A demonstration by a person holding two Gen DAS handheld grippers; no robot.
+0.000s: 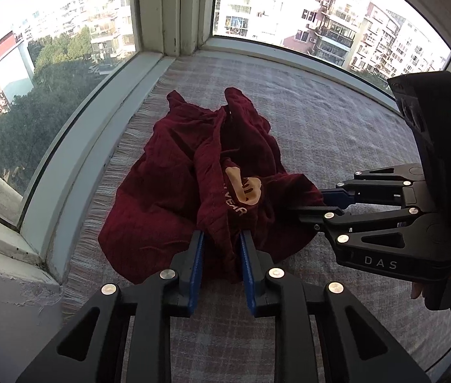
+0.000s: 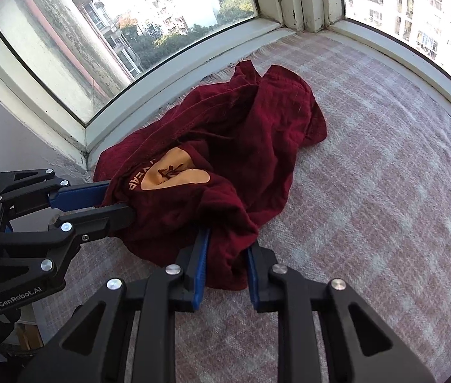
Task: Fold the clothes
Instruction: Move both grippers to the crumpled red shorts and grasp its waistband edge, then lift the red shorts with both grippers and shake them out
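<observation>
Dark red cloth, a crumpled garment [image 1: 174, 172], lay heaped on a checked woven blanket [image 1: 321, 121] spread over a window ledge, close against the window frame [image 1: 97, 121] at the ledge's corner. The garment was bunched and unsorted, with a pale orange printed patch [image 2: 174, 172] uppermost near its nearer edge.

The left gripper [image 1: 222, 239] was pinching a fold of the near hem, cloth bunched between its blue pads [image 1: 197, 255]. The right gripper [image 2: 225, 242] was likewise nipped on a fold of the near edge, just beside the left one's hold; in the left wrist view it entered from the right with its tips buried in the fabric. No gap showed between pads and cloth on either side.

Judged step: the opening grasp, both holds taken and nothing yet lifted or spread. No fold had been made; the task stood near its start. The next move would likely call for raising both holds together and drawing them apart to shake the garment open, then laying it flat on the blanket. Risk: both grips sat close together and might hold several layers.

Writing: "DAS" on the right gripper's body; "GenRobot.AI" on the left gripper's body. White lettering beside the patch was partly hidden in a crease; letters resembling "VEAR" could be made out, no more.
</observation>
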